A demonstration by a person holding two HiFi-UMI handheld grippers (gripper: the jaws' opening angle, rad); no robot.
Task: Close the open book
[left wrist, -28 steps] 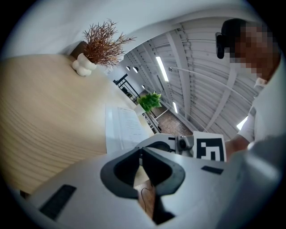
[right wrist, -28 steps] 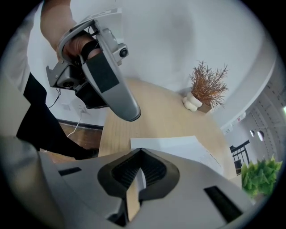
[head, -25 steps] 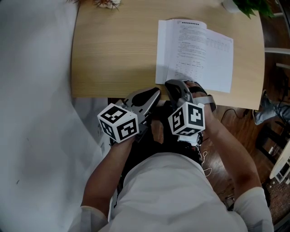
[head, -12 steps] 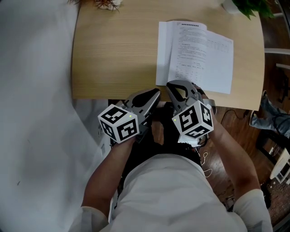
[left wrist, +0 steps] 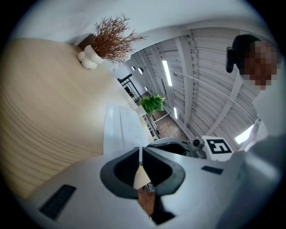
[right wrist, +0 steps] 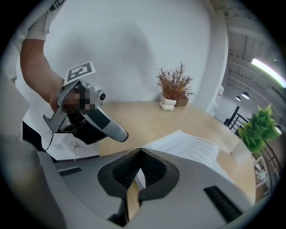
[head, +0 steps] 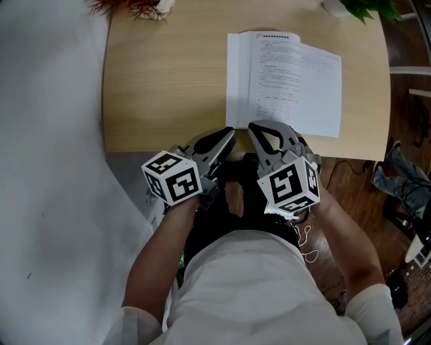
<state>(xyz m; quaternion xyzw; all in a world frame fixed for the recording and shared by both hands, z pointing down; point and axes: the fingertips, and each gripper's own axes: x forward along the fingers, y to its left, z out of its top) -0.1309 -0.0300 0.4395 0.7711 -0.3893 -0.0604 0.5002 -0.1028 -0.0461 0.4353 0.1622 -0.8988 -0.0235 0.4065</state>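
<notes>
both claws, left [head: 225, 138] and right [head: 258, 137], shut, empty

The book [head: 283, 84] lies on the table's [head: 168, 87] right half. A twig plant [head: 128, 8] stands at its far left corner and a leafy plant [head: 360, 7] at its far right. The left gripper [head: 227, 133] and right gripper [head: 253, 129] are side by side at the near edge, just before the book.
</notes>
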